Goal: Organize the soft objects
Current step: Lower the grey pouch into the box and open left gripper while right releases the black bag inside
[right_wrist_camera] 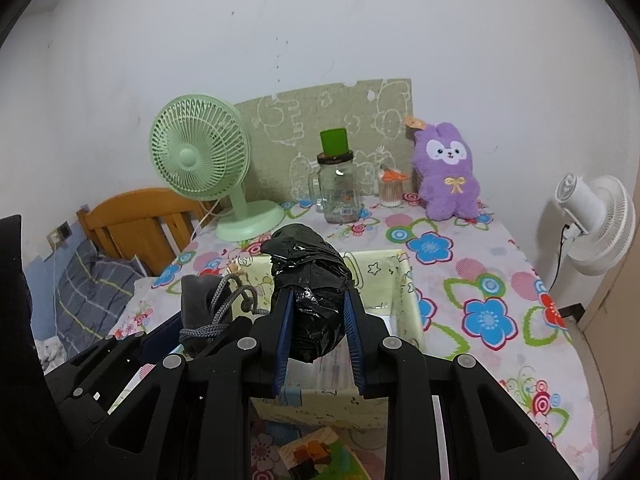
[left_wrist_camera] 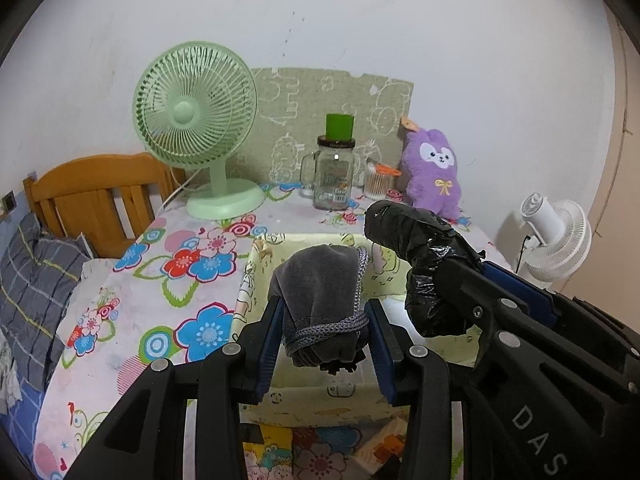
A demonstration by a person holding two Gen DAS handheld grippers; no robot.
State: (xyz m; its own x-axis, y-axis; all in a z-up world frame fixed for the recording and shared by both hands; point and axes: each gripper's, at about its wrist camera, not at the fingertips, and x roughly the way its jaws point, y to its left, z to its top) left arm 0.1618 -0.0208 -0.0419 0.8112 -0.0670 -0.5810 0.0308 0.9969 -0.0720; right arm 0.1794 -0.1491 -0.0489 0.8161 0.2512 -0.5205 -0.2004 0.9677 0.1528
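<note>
Left to right: bed (left_wrist_camera: 36,280) at far left, green fan (left_wrist_camera: 196,120) at the back of the worktop (left_wrist_camera: 160,280), then jar (left_wrist_camera: 332,176) and purple plush (left_wrist_camera: 432,172) against the wall, white fan (left_wrist_camera: 560,236) off to the right. We've got both hands loaded over the yellow bin (left_wrist_camera: 256,276) mid-worktop. Left gripper (left_wrist_camera: 326,340) has its jaws clamped on the grey pouch (left_wrist_camera: 320,292), pinching low near the cord wrap so the body stands up above the pads. Right gripper (right_wrist_camera: 318,332) has its jaws clamped on the black bag roll (right_wrist_camera: 308,280), gripped across its width, the free end poking forward past the tips. Both items hang above the bin opening, side by side, not touching its walls as far as we can tell. We read this as the drop-in stage: soft items carried together so both go in at once. Bin floor mostly hidden behind the loads, so contents unclear. Plush probably goes next.
</note>
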